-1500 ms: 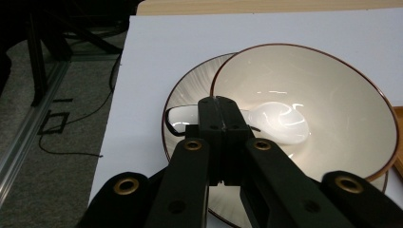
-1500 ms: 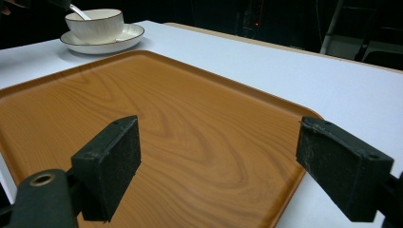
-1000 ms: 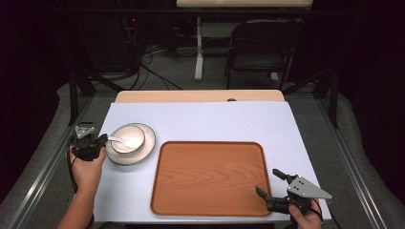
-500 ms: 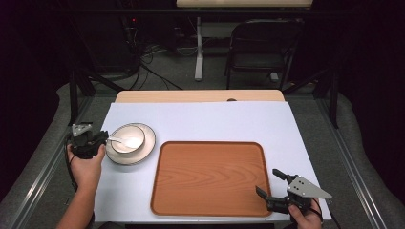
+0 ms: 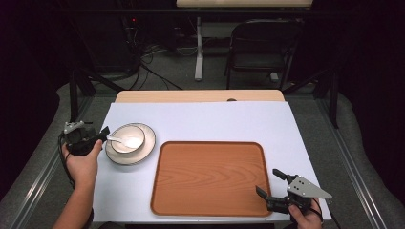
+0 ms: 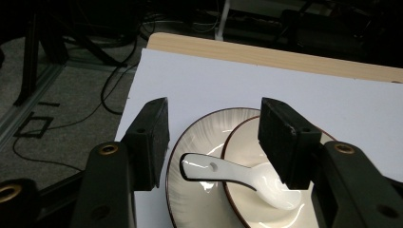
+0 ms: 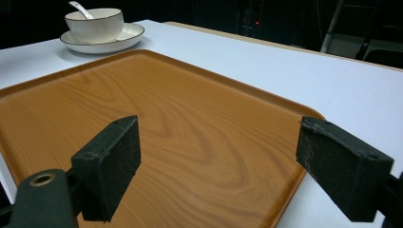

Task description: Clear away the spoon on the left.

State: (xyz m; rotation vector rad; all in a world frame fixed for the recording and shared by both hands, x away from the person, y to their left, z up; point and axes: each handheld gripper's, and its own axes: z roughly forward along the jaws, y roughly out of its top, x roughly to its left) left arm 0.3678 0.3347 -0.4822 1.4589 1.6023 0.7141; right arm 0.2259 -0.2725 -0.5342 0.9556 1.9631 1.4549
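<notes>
Jaws: both pairs apart, empty. Left gripper [image 6: 214, 142] faces spoon [image 6: 237, 178] in bowl [image 5: 127, 139], seemingly lined up to grasp. Right gripper [image 5: 273, 183] idles by tray [image 5: 210, 176].

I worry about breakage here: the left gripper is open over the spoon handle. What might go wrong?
The spoon leans loosely in the bowl, so closing the left gripper could lever it out. The bowl only sits on the plate near the table edge; a nudge might slide both.
</notes>
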